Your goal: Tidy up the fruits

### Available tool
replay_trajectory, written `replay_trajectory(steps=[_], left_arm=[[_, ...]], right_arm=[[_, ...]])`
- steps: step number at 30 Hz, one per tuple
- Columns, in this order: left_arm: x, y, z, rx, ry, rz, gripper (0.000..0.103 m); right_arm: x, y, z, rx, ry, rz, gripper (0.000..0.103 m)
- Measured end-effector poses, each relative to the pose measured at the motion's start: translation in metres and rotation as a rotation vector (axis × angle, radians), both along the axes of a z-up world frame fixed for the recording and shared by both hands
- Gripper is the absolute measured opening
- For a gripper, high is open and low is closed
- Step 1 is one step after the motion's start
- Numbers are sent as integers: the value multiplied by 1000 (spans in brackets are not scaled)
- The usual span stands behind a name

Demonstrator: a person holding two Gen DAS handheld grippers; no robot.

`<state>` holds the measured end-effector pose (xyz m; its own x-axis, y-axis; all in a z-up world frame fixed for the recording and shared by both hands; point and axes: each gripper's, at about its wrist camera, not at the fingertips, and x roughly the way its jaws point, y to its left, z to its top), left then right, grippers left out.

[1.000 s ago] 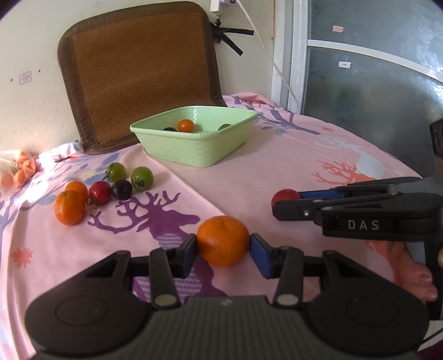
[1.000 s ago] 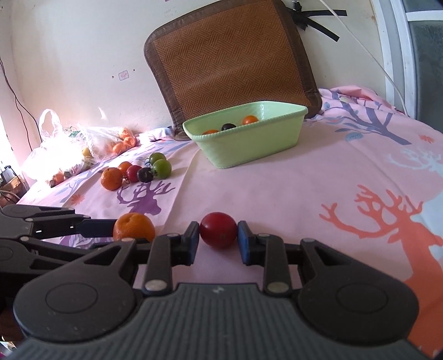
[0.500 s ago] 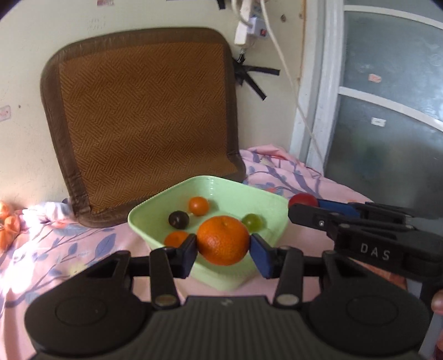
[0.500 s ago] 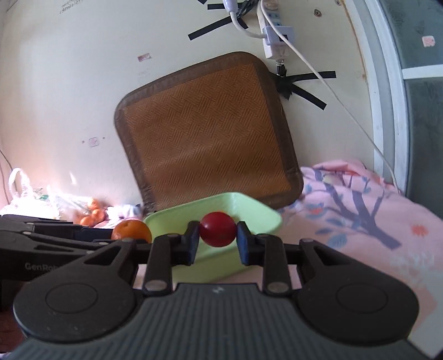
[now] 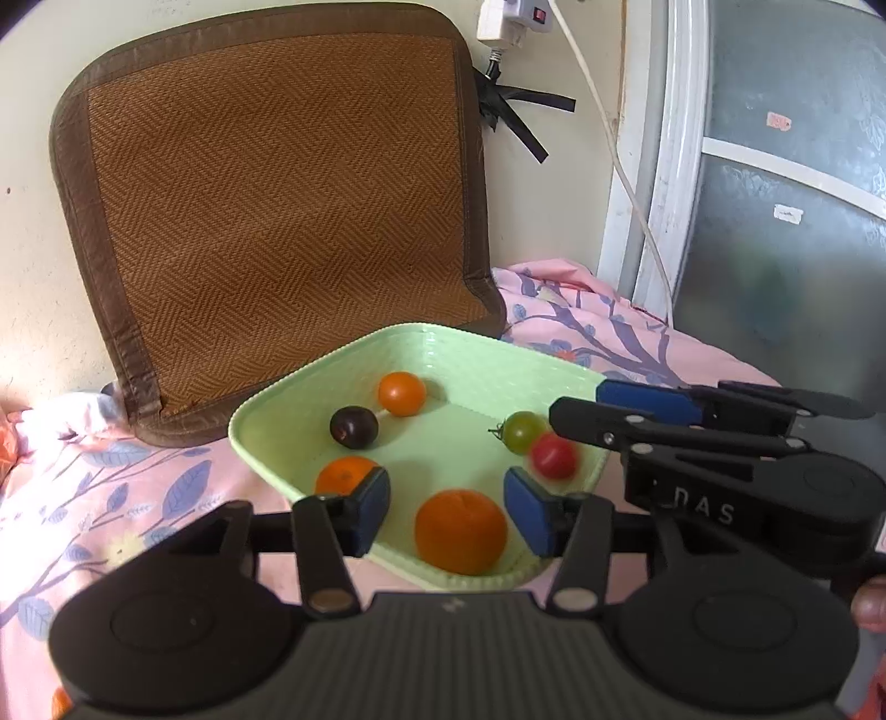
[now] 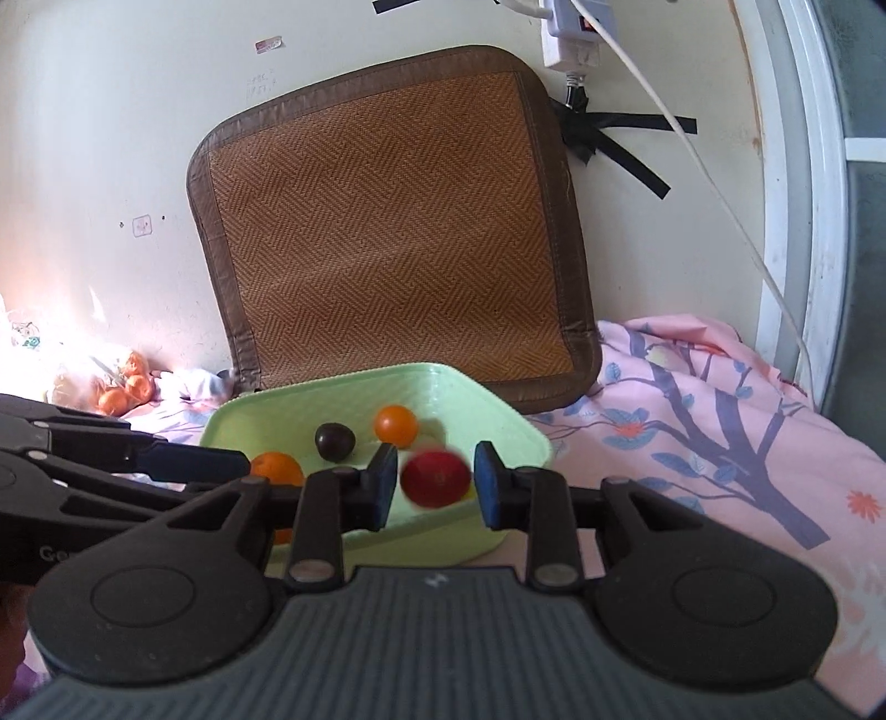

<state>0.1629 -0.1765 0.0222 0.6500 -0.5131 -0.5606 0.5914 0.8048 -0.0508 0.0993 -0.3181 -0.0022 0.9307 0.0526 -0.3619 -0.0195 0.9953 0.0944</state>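
A light green bowl (image 5: 310,387) stands on the pink cloth before a brown woven cushion. My left gripper (image 5: 447,507) is open above the bowl's near side, and an orange (image 5: 460,530) lies free between and below its pads. My right gripper (image 6: 433,483) is open over the bowl (image 6: 498,415); a blurred red tomato (image 6: 434,478) drops free between its pads and shows in the left wrist view (image 5: 554,455). Inside the bowl lie a small orange tomato (image 5: 402,393), a dark plum (image 5: 354,426), a green tomato (image 5: 523,432) and another orange (image 5: 343,475).
The brown woven cushion (image 5: 277,205) leans on the wall behind the bowl. A white power strip with its cord (image 6: 576,33) hangs above. A bag of oranges (image 6: 119,382) lies at the far left. A window frame (image 5: 664,166) stands at the right.
Both grippers carried their fruit up over the bowl, then opened. The orange and the red tomato have left the pads and fall into the bowl.
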Motion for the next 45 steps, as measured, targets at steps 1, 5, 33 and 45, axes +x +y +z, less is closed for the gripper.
replay_trajectory(steps=[1, 5, 33, 45], left_arm=[[-2, 2, 2, -4, -2, 4, 49], [-18, 12, 10, -18, -7, 30, 49], [-122, 120, -35, 70, 21, 284, 54], [-122, 124, -37, 36, 20, 281, 55]], right_arm=[[0, -1, 1, 8, 1, -3, 34], [-10, 1, 5, 17, -10, -14, 34], [-118, 72, -28, 185, 163, -61, 34], [-118, 73, -29, 178, 157, -62, 34]])
